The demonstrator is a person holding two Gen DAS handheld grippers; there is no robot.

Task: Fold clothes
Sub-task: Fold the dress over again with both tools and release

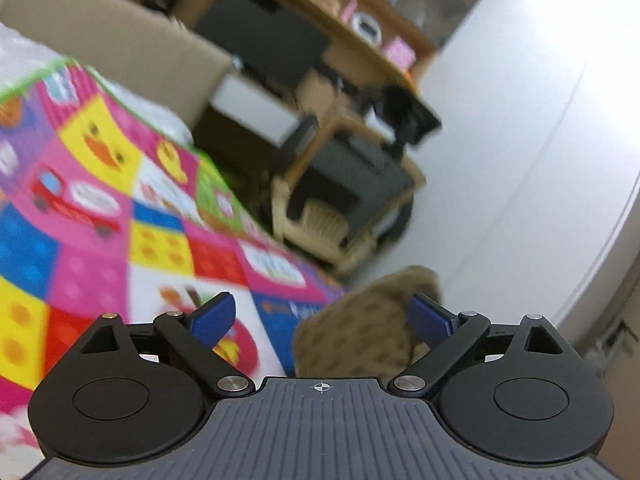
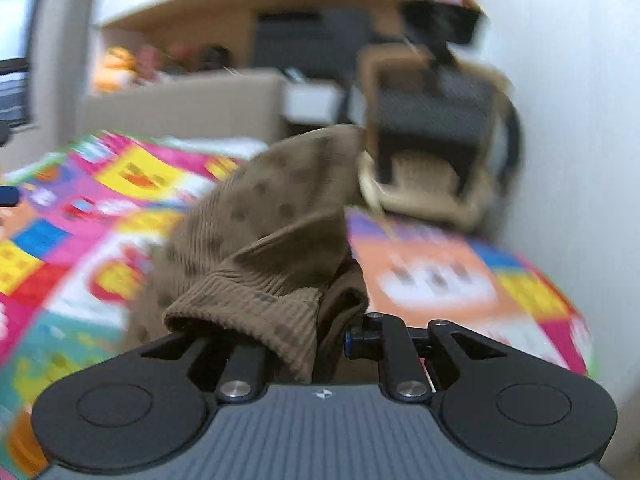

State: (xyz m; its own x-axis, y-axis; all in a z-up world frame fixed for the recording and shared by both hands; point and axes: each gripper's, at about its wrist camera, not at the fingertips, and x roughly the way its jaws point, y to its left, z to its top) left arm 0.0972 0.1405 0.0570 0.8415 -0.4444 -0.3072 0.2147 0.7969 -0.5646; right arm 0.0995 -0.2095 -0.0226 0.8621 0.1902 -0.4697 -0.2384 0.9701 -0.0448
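One brown dotted garment is all the clothing we can count, and it shows in both views. In the right wrist view it rises in a bunched heap over the colourful patchwork mat, its ribbed cuff drooping over the right gripper. The cloth covers the fingertips, so we cannot tell whether that gripper is pinching it or not; only one blue pad edge peeks out beside the fabric.

In the left wrist view the left gripper has its two blue pads spread wide apart, with nothing between them. The same garment sits low, just beside the pad on the right of that view; whether it touches we cannot say.

Around us we see one wooden chair with a dark seat standing off the mat's far edge, one dark desk behind it, one beige headboard and a white wall. Both views are blurred, so small things on the shelves stay unreadable.
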